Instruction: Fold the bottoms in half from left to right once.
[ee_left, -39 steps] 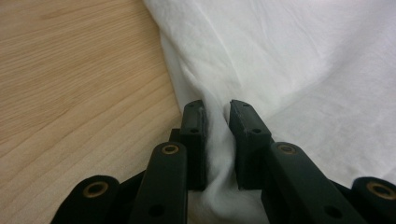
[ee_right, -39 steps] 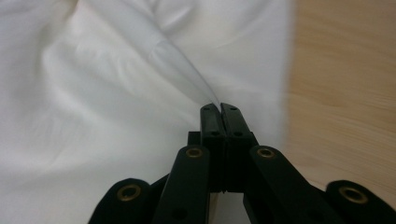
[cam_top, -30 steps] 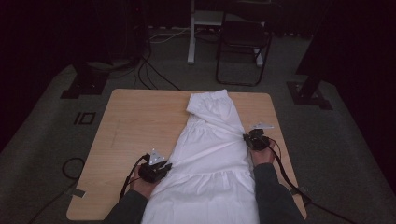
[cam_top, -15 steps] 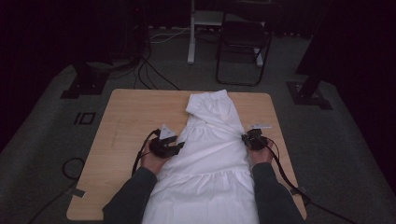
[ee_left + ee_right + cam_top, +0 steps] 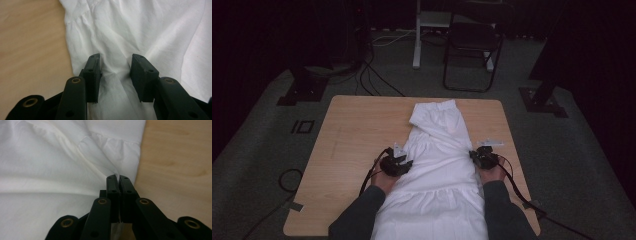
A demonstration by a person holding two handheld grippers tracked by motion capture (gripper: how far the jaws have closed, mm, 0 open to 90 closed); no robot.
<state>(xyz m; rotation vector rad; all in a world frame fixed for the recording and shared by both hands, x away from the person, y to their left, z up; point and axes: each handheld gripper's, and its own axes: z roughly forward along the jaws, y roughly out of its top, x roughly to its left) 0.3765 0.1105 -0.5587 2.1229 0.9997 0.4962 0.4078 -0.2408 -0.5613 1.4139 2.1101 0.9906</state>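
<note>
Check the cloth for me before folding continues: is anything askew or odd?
The white garment lies slightly slanted on the table, its far end folded over unevenly. A fabric ridge bunches between the left gripper's open jaws. No damage shows.

Dark room, grey carpet (image 5: 272,135), folding chair (image 5: 472,55)

You have one white garment (image 5: 439,165) laid lengthwise on one wooden table (image 5: 357,130). You hold two grippers: one left gripper (image 5: 399,162) and one right gripper (image 5: 479,156), each with two black jaws and one trailing cable. Two hands and two dark sleeves enter from the near edge. Beyond the table you have one folding chair (image 5: 472,47), one white stand leg (image 5: 417,35), and two dark floor bases (image 5: 304,90), one on each side.
</note>
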